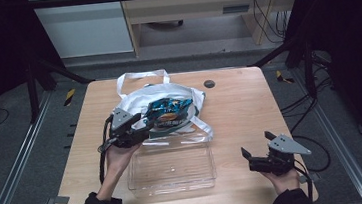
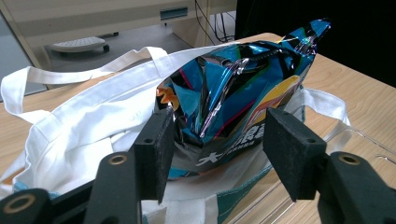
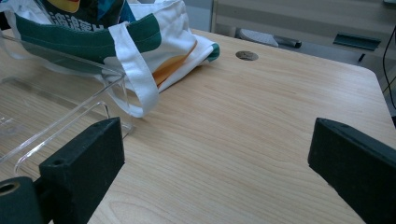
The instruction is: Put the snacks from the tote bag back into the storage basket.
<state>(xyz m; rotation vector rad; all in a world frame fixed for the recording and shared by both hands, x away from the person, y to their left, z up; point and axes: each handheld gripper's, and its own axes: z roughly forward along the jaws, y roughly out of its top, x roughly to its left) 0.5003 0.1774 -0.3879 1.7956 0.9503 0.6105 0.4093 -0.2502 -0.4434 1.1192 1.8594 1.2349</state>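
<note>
The snack bag (image 2: 233,98) sits half inside the white tote bag (image 1: 134,104) at about 12 o'clock from the clear plastic tray (image 1: 170,171), toward the far middle of the table (image 1: 249,105). Its crinkled blue foil sticks up out of the tote's mouth, one sealed corner pointing up at roughly 1 o'clock in the left gripper view.

The left gripper (image 2: 217,149) has its jaws either side of the foil's lower part: the left pad looks to be against the foil, the right pad stands a little clear of it, so it reads as partly spread rather than pinching. The right gripper (image 1: 258,151) rests at about 4 o'clock from the tray, jaws spread wide over bare wood with nothing between them.

By the look of it the snack bag is light, puffy and slick. The foil will crumple and slide under the pads, and the contents probably crush easily. A gentle pinch on a gathered fold or the flat sealed edge near the top should hold better than squeezing the belly. The soft tote cloth may drag along, and its loose strap (image 3: 135,74) lies over the tray's rim
</note>
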